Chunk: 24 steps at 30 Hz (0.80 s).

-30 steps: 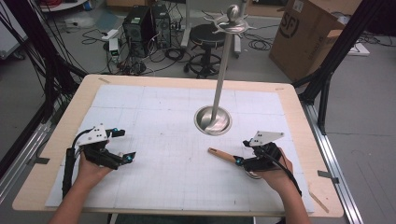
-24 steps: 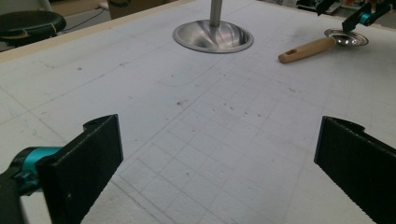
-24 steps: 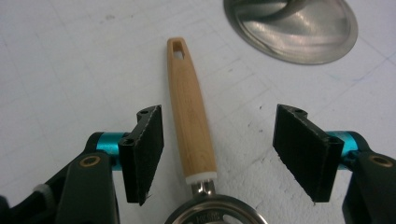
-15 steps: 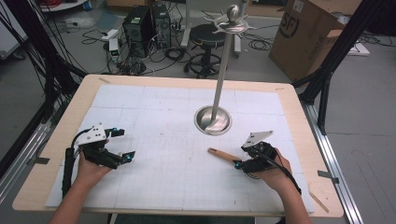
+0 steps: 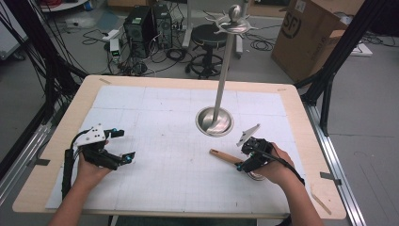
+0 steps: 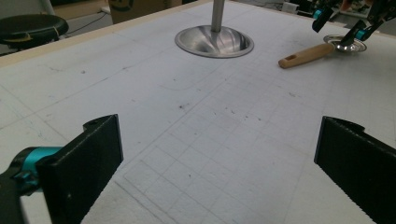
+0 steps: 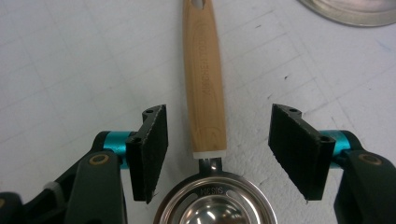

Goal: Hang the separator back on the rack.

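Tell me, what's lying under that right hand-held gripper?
A strainer with a wooden handle lies flat on the white mat, between the open right hand-held gripper. The gripper hides part of its bowl.

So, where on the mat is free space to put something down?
The widest bare patch lies between the left tool and the ladle, in front of the stand. The mat's far left part, behind the left tool, is bare too. It is crowded at the right, where the right tool, open, straddles the ladle.
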Tool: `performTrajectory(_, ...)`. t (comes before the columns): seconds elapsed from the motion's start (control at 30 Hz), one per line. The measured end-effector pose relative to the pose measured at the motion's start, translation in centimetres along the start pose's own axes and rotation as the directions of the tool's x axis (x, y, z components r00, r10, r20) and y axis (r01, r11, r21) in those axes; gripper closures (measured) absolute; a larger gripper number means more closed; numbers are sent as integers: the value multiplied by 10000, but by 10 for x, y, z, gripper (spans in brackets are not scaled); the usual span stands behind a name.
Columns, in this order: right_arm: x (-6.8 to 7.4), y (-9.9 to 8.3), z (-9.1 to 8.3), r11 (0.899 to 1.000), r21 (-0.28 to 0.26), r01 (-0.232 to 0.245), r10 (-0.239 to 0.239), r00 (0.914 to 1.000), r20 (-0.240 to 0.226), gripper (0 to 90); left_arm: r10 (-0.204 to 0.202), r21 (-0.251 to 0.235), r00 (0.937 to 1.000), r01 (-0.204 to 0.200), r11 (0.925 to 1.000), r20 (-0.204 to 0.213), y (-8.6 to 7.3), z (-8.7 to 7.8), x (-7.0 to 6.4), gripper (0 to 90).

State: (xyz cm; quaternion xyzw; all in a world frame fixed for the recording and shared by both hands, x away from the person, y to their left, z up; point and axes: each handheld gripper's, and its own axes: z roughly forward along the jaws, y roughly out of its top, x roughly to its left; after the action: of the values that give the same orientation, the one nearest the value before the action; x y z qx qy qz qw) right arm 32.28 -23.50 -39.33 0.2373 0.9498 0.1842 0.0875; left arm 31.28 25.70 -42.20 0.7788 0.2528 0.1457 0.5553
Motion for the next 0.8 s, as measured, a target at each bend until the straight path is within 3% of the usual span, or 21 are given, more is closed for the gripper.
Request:
performTrajectory(0.27, 1, 8, 11, 9932, 1078, 434, -402, 9987, -318, 416, -15, 10, 10000, 15, 10000, 10, 0, 0, 0, 17)
performTrajectory(0.8, -4, 6, 15, 9869, 1590, 288, -205, 9983, -537, 586, -23, 48, 10000, 23, 10000, 33, 0, 1, 0, 17)
